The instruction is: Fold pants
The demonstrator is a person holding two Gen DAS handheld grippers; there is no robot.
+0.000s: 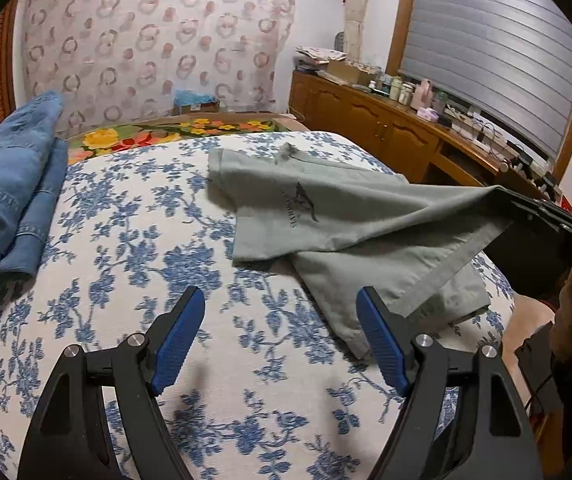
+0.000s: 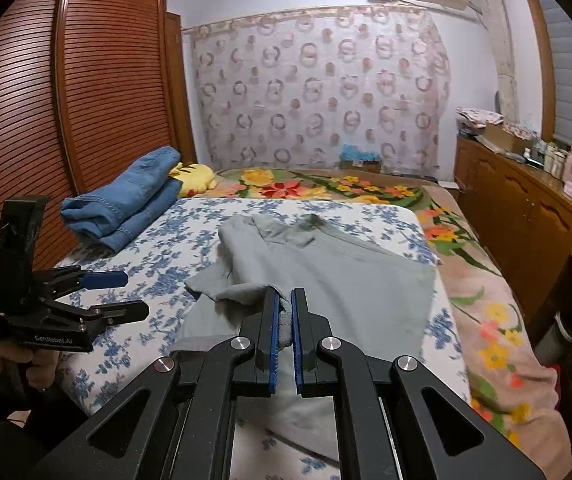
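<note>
The grey-green pants lie on a white and blue flowered pad on the bed, partly folded, with a small kangaroo print facing up. My right gripper is shut on a hem of the pants and holds that corner lifted above the pad. In the left wrist view it shows at the right edge, pulling the cloth taut. My left gripper is open and empty, just above the pad to the left of the pants' near edge. It also shows at the left of the right wrist view.
Folded blue jeans lie at the pad's far left, with a yellow plush toy behind them. A floral blanket covers the bed on the right. A wooden sideboard with bottles runs along the right wall, and a slatted wardrobe stands at left.
</note>
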